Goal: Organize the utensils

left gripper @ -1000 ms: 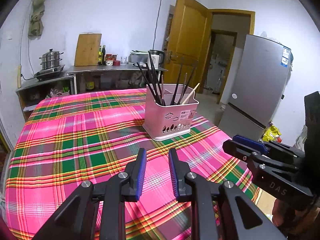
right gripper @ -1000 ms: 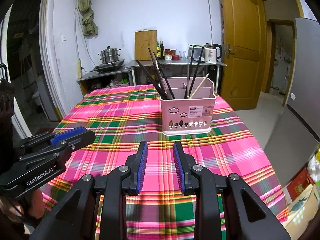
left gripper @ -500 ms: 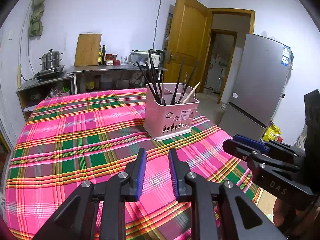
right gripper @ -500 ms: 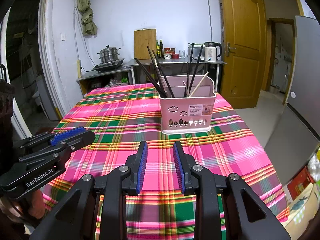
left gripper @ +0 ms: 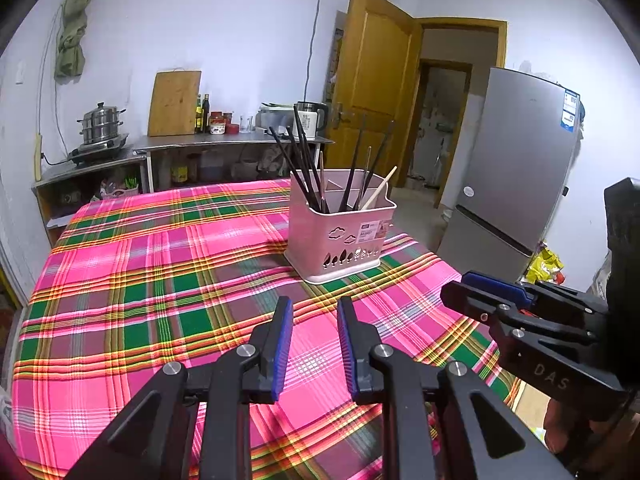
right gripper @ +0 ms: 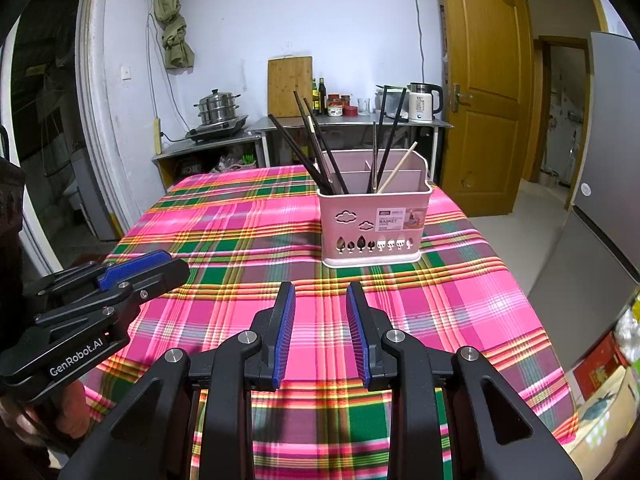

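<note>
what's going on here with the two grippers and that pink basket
A person holds a hand-held gripper in each hand over a table with a pink plaid cloth. The left hand-held gripper and the right hand-held gripper are both open and empty, short of the pink utensil basket. Dark chopsticks and one pale one already stand in the basket. Nothing is being handled.

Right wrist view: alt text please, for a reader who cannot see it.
A pink utensil basket holding dark chopsticks stands on a pink plaid tablecloth. The right gripper is open and empty in the foreground; the left gripper is at left.
</note>
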Demonstrator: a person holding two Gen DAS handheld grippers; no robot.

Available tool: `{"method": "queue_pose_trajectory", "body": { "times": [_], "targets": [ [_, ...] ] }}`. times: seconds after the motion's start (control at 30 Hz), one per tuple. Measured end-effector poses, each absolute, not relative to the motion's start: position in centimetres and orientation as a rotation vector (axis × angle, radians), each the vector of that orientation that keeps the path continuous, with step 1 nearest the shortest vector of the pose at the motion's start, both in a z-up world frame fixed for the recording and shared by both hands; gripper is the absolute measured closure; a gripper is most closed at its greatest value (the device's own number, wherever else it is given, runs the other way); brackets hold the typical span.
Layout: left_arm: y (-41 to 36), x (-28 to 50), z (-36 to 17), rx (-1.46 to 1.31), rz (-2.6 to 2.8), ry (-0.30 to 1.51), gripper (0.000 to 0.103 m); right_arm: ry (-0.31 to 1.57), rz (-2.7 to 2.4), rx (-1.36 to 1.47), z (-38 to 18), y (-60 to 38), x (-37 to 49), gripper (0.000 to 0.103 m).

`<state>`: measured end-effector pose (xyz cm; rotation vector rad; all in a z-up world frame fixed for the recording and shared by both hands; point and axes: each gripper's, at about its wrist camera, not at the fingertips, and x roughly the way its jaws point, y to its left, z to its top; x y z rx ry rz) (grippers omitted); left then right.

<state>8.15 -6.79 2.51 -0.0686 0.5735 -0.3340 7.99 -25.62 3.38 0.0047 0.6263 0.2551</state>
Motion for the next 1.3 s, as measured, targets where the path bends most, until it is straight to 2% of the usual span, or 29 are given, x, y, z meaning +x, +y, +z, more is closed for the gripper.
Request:
{"method": "queue_pose_trajectory", "body": {
  "times": [0.97, 1.1, 1.3],
  "targets": [
    [-6.81, 7.89, 2.29, -0.073, -0.338, 0.567, 0.081, 0.633, 0.253, -0.002, 2.87, -25.49, 8.05, 0.076],
    [-6.98, 7.61, 2.41, -0.066, -0.339, 0.557, 0.072, 0.632, 0.253, -0.002, 2.91, -25.47, 8.06, 0.076],
    [-7.19, 7.58, 2.45, -0.067, -0.338, 0.559, 0.072, 0.633, 0.252, -0.004, 2.85, -25.46, 8.01, 0.076]
  ]
}}
